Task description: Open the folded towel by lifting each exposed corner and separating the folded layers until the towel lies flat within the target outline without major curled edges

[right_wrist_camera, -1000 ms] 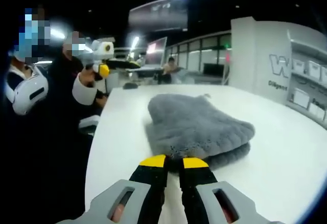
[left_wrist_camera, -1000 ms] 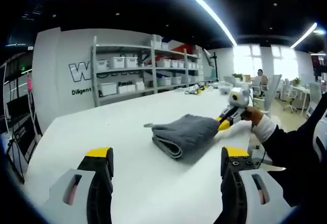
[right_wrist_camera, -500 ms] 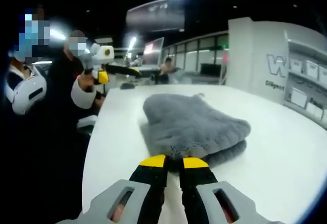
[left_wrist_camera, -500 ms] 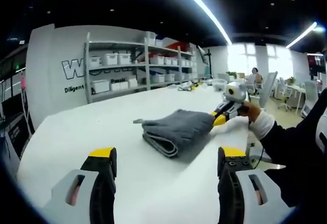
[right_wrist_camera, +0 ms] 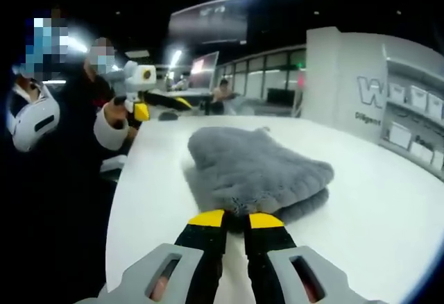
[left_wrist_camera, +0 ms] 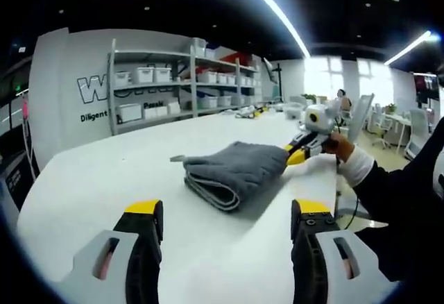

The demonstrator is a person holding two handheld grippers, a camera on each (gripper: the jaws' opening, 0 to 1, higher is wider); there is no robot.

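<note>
Grey and thick, the folded towel [left_wrist_camera: 234, 172] lay on the white desk [left_wrist_camera: 104, 186], near the desk's edge on the person's side. In the left gripper view its layered fold faced the camera, and a small tab stuck out from its far corner toward the shelves [left_wrist_camera: 173, 92] at the wall.

The right gripper [right_wrist_camera: 236, 222] had its two yellow-tipped jaws closed almost together on the near edge of the towel; in the right gripper view the cloth rose directly behind the tips, and a thin piece of the edge sat between them. From the left gripper view this same gripper [left_wrist_camera: 297, 153] touched the towel's right end, held by a hand [left_wrist_camera: 338, 146] with a white cuff and a dark sleeve.

The left gripper [left_wrist_camera: 223, 215] was wide open and held nothing; its jaws stood over the bare desk, apart from the towel. In the right gripper view it [right_wrist_camera: 142, 103] appeared raised beside the desk's left edge.
</note>
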